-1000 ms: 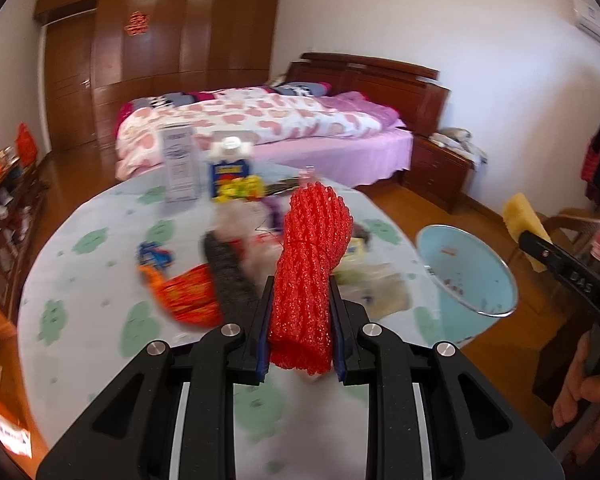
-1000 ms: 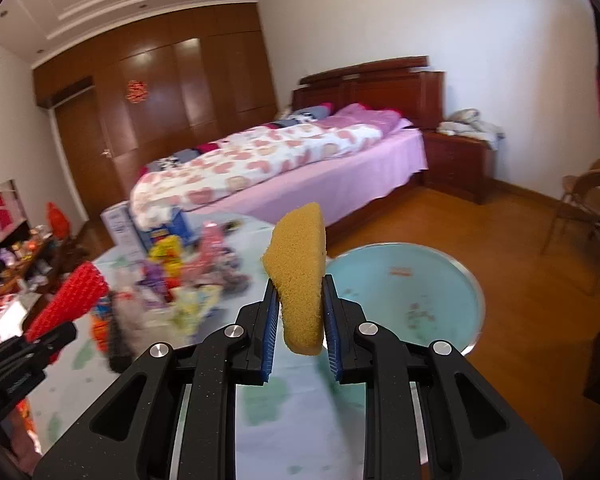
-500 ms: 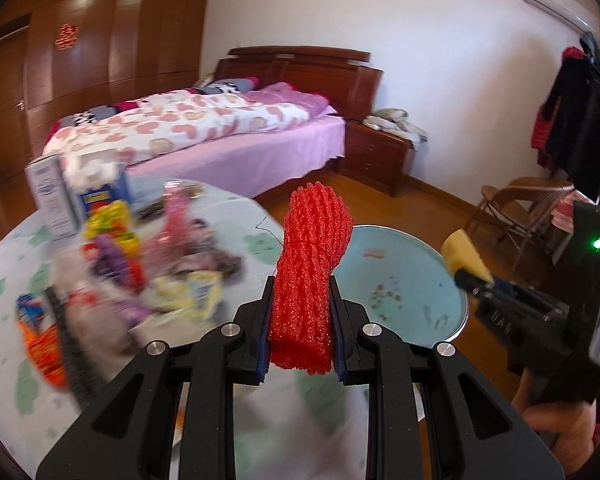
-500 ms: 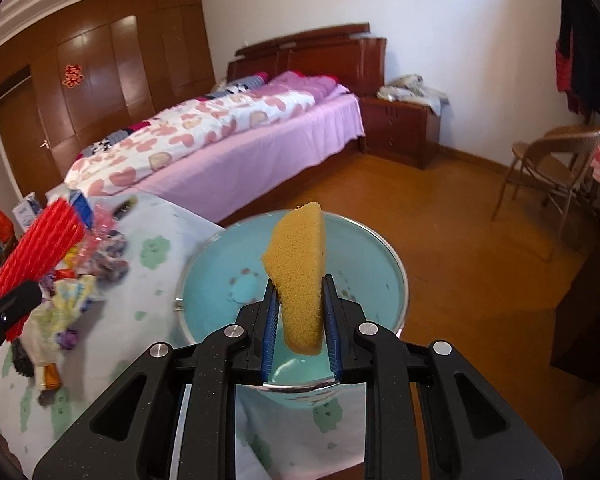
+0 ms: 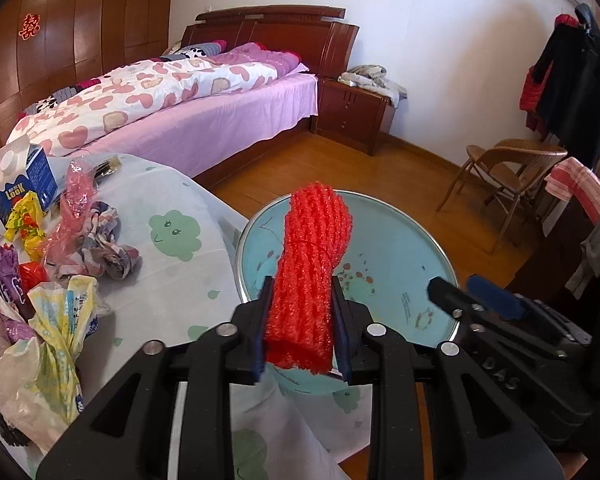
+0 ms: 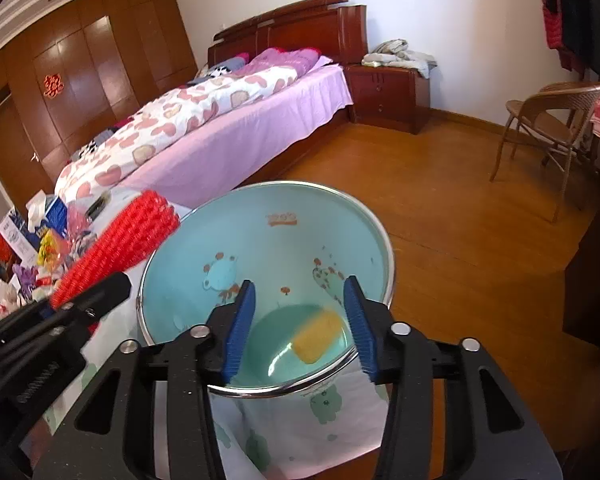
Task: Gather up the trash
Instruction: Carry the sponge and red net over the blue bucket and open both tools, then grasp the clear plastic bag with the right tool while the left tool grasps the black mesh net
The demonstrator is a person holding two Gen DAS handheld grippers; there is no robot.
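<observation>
Right wrist view: right gripper (image 6: 300, 322) fingers spread over the bin (image 6: 172, 240), blurred sponge (image 6: 318, 338) inside; left gripper (image 5: 300, 328) pinches red netting (image 5: 306, 276).

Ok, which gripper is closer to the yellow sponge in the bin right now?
Right. The right gripper hangs open directly over the yellow sponge lying in the bin. The left gripper, holding the red mesh, is off to the side, nearer the rim.
</observation>
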